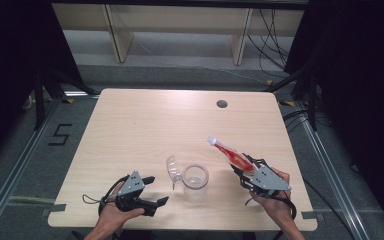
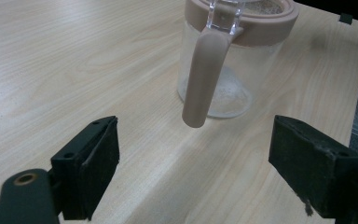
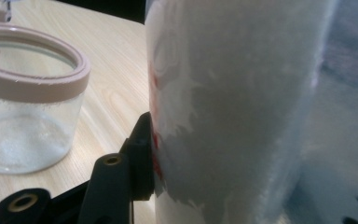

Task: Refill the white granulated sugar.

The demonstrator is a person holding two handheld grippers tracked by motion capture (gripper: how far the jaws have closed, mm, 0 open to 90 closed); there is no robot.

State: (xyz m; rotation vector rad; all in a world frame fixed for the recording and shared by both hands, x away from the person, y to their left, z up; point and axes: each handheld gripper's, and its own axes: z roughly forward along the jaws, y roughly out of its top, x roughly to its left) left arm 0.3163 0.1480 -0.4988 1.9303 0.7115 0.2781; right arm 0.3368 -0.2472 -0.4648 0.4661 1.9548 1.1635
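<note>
Black pads of the right gripper (image 1: 243, 166) press on a red and white bag (image 1: 230, 154), its jaws about half closed around it. In the right gripper view one pad bears against the side of the bag (image 3: 233, 107), whose white face stands just in front of the camera. In the high view the bag slants up and away from the gripper, its white tip pointing toward the far side of the table (image 1: 145, 120) and leaning over toward the glass jar (image 1: 195, 181). Jar and bag stand apart, the bag to the right of the jar and a little beyond it.

The glass jar sits near the front edge of the table, open, with a pale pink rim (image 3: 42, 79) and a hinged lid (image 1: 173, 169) tipped up on its left side. A thin layer of white grains lies at its bottom (image 2: 223, 95).

Left of the jar, the left gripper (image 1: 156, 191) rests low at the table's front edge. Its jaws stand wide apart with nothing between them, pointing at the jar and its pink handle (image 2: 204, 79), which hangs just ahead of the pads.
</note>
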